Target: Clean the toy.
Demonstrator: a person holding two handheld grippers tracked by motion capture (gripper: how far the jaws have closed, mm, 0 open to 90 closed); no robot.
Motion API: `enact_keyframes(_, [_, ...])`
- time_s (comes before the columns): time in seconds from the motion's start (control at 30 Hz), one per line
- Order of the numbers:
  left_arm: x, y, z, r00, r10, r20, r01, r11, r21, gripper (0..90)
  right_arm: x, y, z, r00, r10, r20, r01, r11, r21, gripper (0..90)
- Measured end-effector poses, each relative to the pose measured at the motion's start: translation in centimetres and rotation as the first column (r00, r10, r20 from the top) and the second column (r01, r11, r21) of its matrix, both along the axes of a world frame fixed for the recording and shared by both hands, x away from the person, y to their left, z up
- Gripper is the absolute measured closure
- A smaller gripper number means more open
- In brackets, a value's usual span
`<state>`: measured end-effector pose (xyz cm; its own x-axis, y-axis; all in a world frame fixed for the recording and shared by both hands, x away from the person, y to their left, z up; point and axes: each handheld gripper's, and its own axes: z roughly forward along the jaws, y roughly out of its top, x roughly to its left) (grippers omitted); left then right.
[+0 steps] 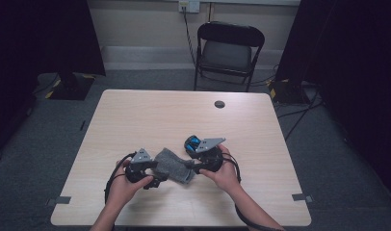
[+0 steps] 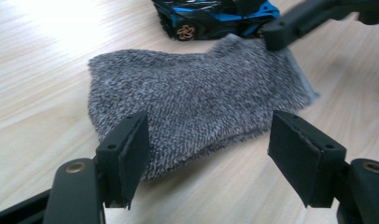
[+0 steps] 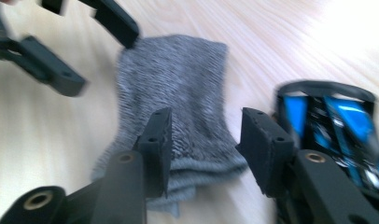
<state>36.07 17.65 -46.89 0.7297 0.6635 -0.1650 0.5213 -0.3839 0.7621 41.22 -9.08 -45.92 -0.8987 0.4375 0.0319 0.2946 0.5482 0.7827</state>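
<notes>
A grey knitted sock lies flat on the wooden table between my two grippers. In the left gripper view the sock spreads ahead of my left gripper, whose jaws stand wide open over its near edge without pressing it. My right gripper is open too, its pads apart above the sock's folded cuff end. A blue and black toy car sits just right of that gripper, and it stands behind the sock as the car in the left gripper view.
A black folding chair stands beyond the table's far edge. A small dark round cap sits in the tabletop near the far side. Cables run on the floor at the right. The person's hands hold both grippers near the table's front edge.
</notes>
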Motion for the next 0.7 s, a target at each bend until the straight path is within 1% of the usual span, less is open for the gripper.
enact_keyframes(0.03, [0.0,-0.2,0.0,1.0,-0.005,-0.006,0.005,1.0,0.001,29.5,0.1,-0.1,-0.1,1.0,-0.005,0.005,0.005,1.0,-0.015,58.5])
enact_keyframes(0.07, [-0.1,-0.2,-0.1,0.9999,-0.01,-0.011,0.01,0.9999,0.005,29.7,0.1,-0.2,-0.3,1.0,-0.001,0.009,0.001,1.0,-0.025,58.9])
enact_keyframes(0.1, [-0.1,-0.4,-0.1,0.9999,-0.012,-0.012,0.012,0.9999,0.008,29.7,0.1,-0.2,-0.5,1.0,-0.002,0.006,0.002,1.0,-0.019,58.2])
enact_keyframes(0.17, [-0.1,-0.6,-0.3,0.9996,-0.018,-0.023,0.019,0.9998,0.01,29.7,0.2,-0.6,-0.6,0.9996,-0.017,-0.024,0.018,0.999,0.032,58.4])
enact_keyframes(0.2, [-0.1,-0.6,-0.3,0.9994,-0.02,-0.027,0.02,0.9997,0.011,29.8,0.4,-0.9,-0.6,0.9991,-0.032,-0.026,0.034,0.998,0.06,60.0])
enact_keyframes(0.27, [-0.1,-0.7,-0.3,0.999,-0.023,-0.038,0.023,0.9997,0.011,30.3,0.7,-1.3,-0.3,0.9988,-0.046,-0.016,0.047,0.997,0.067,62.2])
enact_keyframes(0.3, [-0.1,-0.7,-0.3,0.9986,-0.024,-0.047,0.025,0.9996,0.012,31.8,0.9,-1.3,-0.2,0.9987,-0.05,-0.011,0.05,0.997,0.058,62.2])
enact_keyframes(0.37, [-0.2,-0.8,-0.3,0.9984,-0.027,-0.05,0.027,0.9996,0.008,32.0,1.2,-1.2,-0.2,0.9988,-0.05,0.003,0.049,0.998,0.041,63.0])
enact_keyframes(0.4, [-0.2,-0.9,-0.3,0.9982,-0.029,-0.053,0.029,0.9996,0.003,32.1,1.3,-1.1,-0.2,0.9988,-0.049,0.006,0.048,0.998,0.027,63.7])
enact_keyframes(0.43, [-0.2,-1.0,-0.3,0.9979,-0.031,-0.057,0.031,0.9995,0.0,32.0,1.4,-0.8,-0.4,0.999,-0.043,0.011,0.043,0.999,0.0,64.0])
enact_keyframes(0.5, [-0.2,-1.0,-0.4,0.9978,-0.031,-0.059,0.031,0.9995,0.001,31.7,1.4,-0.5,-0.8,0.9996,-0.028,0.005,0.028,0.999,-0.016,64.9])
enact_keyframes(0.53, [-0.1,-1.0,-0.5,0.9976,-0.033,-0.062,0.033,0.9994,0.005,31.7,1.3,-0.3,-1.0,0.9997,-0.025,-0.005,0.024,0.999,-0.021,66.4])
enact_keyframes(0.57, [0.0,-1.0,-0.6,0.9978,-0.026,-0.062,0.026,0.9997,0.0,31.7,1.2,-0.2,-1.3,0.9998,-0.016,-0.015,0.016,1.0,-0.021,68.0])
enact_keyframes(0.6, [0.1,-1.0,-0.7,0.9977,-0.022,-0.064,0.022,0.9997,0.002,31.6,0.9,-0.2,-1.5,0.9998,-0.009,-0.018,0.009,1.0,-0.021,68.2])
enact_keyframes(0.63, [0.3,-0.9,-0.8,0.9984,-0.016,-0.055,0.016,0.9998,0.007,31.2,0.7,-0.1,-1.6,0.9998,-0.006,-0.018,0.005,1.0,-0.026,68.0])
enact_keyframes(0.7, [0.7,-0.9,-0.9,0.9986,-0.002,-0.054,0.003,1.0,0.004,31.0,0.2,-0.2,-1.7,0.9997,0.002,-0.025,-0.002,1.0,-0.017,68.1])
